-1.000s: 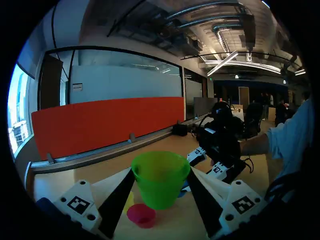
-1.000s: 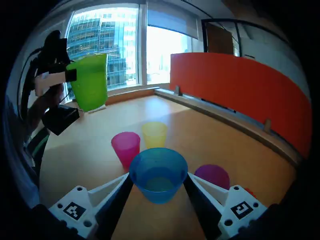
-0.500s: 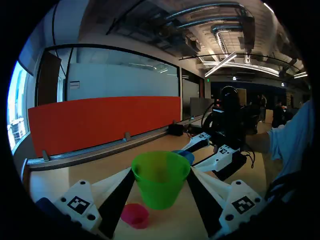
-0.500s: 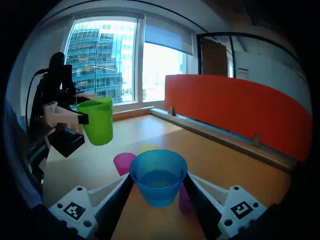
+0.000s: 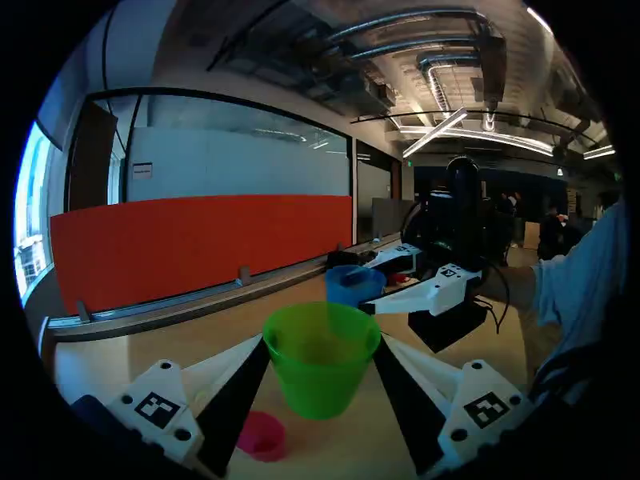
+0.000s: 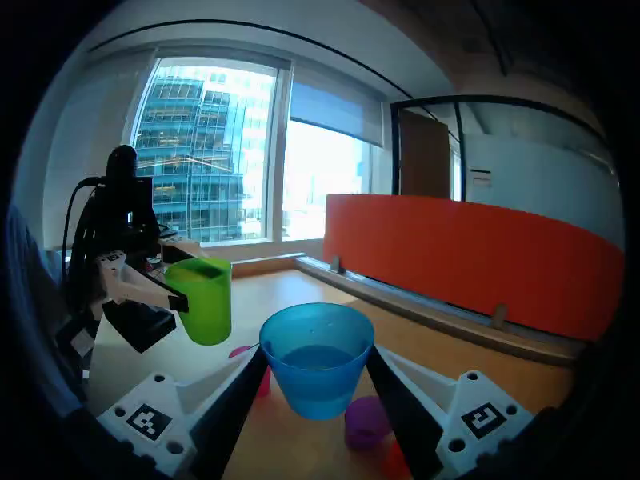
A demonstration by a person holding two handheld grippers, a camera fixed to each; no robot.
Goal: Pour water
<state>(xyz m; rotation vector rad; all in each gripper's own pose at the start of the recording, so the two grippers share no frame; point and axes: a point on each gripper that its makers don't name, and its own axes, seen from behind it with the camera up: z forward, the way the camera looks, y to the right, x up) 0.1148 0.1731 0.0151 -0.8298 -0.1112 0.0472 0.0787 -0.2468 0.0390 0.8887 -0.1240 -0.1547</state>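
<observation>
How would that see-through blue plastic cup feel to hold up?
The translucent blue plastic cup probably feels heavy for its size, since water sits in it. Its smooth wall, widening upward, likely wedges between the jaws of the right gripper rather than slipping down.

"Where does the left cup [image 5: 320, 376] sit?"

"Between the left tongs [image 5: 322, 348], above the surface [image 5: 176, 340]. The right cup [image 5: 346, 282], in the right tongs [image 5: 356, 290], lies behind at one o'clock. A small cup [image 5: 261, 436] stands on the surface at seven."

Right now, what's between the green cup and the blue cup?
Nothing but air. In the right gripper view the green cup and blue cup hang apart, with a pink cup lower down showing through the gap.
</observation>
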